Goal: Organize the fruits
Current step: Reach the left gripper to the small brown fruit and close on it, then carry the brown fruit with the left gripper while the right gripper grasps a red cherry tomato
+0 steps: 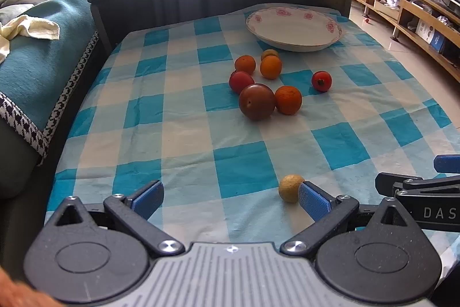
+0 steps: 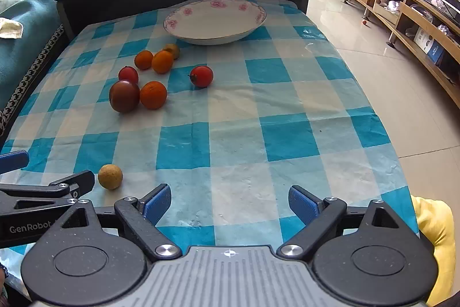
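Checkered table (image 2: pixel 287 134) | plate (image 2: pixel 214 22) top center, fruits (image 2: pixel 143 82) mid-left | I see left gripper (image 1: pixel 230 199) and right gripper (image 2: pixel 230 205) jaws spread, empty

Tiled floor (image 2: pixel 359 28); wooden shelving (image 2: pixel 408 16) along the right wall; teal-draped sofa (image 1: pixel 34 68) at left; bright windows behind.
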`<state>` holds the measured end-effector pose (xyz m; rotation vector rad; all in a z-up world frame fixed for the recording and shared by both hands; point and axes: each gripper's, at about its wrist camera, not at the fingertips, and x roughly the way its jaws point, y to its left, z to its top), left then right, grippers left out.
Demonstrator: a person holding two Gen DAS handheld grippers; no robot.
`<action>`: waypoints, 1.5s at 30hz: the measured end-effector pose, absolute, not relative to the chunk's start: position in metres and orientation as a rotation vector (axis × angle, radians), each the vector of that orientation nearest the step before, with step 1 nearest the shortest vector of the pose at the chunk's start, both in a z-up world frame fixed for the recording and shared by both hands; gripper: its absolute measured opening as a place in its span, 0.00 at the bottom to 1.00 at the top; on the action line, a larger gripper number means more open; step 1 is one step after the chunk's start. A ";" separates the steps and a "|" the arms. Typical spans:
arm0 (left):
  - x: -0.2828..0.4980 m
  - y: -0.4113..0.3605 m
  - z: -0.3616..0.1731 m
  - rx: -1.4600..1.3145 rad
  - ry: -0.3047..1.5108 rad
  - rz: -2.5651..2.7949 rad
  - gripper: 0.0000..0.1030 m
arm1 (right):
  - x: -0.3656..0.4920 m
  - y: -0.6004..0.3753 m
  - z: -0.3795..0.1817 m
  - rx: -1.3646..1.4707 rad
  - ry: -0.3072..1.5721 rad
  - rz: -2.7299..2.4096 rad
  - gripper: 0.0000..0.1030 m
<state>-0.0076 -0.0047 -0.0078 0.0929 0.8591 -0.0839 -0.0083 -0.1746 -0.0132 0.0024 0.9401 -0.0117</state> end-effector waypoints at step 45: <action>0.010 -0.030 -0.024 0.143 0.933 -0.274 0.33 | 0.004 -0.189 -0.008 0.119 0.991 0.083 0.59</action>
